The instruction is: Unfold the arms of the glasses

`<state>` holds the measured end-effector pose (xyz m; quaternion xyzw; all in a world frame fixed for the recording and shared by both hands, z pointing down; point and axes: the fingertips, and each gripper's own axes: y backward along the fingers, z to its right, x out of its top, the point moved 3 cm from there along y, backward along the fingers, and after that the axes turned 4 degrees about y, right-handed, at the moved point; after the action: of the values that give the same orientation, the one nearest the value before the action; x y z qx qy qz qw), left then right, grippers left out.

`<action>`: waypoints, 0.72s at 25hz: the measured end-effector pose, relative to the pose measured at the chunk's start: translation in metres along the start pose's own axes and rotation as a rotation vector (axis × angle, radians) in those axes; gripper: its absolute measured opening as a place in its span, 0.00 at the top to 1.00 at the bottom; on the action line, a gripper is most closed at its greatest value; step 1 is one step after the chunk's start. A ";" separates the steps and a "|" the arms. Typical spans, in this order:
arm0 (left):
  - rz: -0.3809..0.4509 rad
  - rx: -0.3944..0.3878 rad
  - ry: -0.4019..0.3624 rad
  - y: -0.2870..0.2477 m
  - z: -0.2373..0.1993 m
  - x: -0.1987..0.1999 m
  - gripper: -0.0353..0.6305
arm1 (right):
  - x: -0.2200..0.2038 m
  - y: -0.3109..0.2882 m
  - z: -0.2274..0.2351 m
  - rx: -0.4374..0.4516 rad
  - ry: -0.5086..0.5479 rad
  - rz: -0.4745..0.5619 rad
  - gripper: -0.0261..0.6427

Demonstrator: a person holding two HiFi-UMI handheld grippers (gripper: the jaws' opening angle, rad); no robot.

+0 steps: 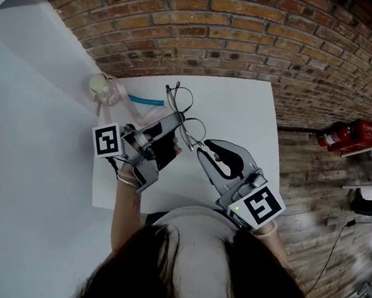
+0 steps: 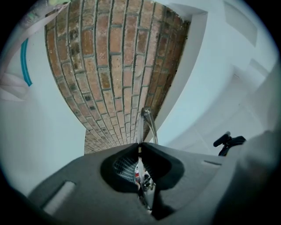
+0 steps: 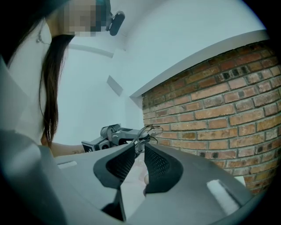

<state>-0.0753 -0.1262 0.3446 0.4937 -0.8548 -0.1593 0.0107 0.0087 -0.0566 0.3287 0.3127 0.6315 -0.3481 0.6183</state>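
Thin metal-framed glasses (image 1: 188, 115) are held above the white table (image 1: 243, 111), lenses toward the far side. My left gripper (image 1: 178, 120) is shut on the frame; in the left gripper view its jaws (image 2: 139, 145) meet on the thin wire, and a piece of the glasses (image 2: 148, 116) sticks out beyond them. My right gripper (image 1: 203, 147) is just right of the glasses with its jaws slightly apart. In the right gripper view the gap between its tips (image 3: 139, 147) is plain. The glasses (image 3: 148, 131) and the left gripper (image 3: 109, 134) lie just past them. One arm's end reaches toward the gap, with no pad pressing on it.
A clear glass (image 1: 104, 89) stands at the table's far left corner, with a teal stick (image 1: 145, 100) lying beside it. Brickwork (image 1: 250, 39) surrounds the table. A red fire extinguisher (image 1: 347, 135) lies off to the right. The person's body is at the near edge.
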 end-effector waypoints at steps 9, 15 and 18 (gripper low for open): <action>-0.010 0.004 0.001 0.000 0.001 -0.005 0.91 | -0.002 -0.001 -0.003 -0.002 0.018 -0.008 0.91; -0.008 0.014 -0.002 0.001 -0.002 -0.005 0.91 | -0.002 0.000 -0.004 -0.004 0.029 -0.004 0.92; -0.011 0.020 -0.006 0.002 -0.004 -0.006 0.91 | -0.001 0.001 -0.005 0.005 0.013 0.000 0.92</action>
<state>-0.0734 -0.1215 0.3499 0.4978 -0.8538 -0.1523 0.0022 0.0064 -0.0523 0.3298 0.3167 0.6345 -0.3477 0.6134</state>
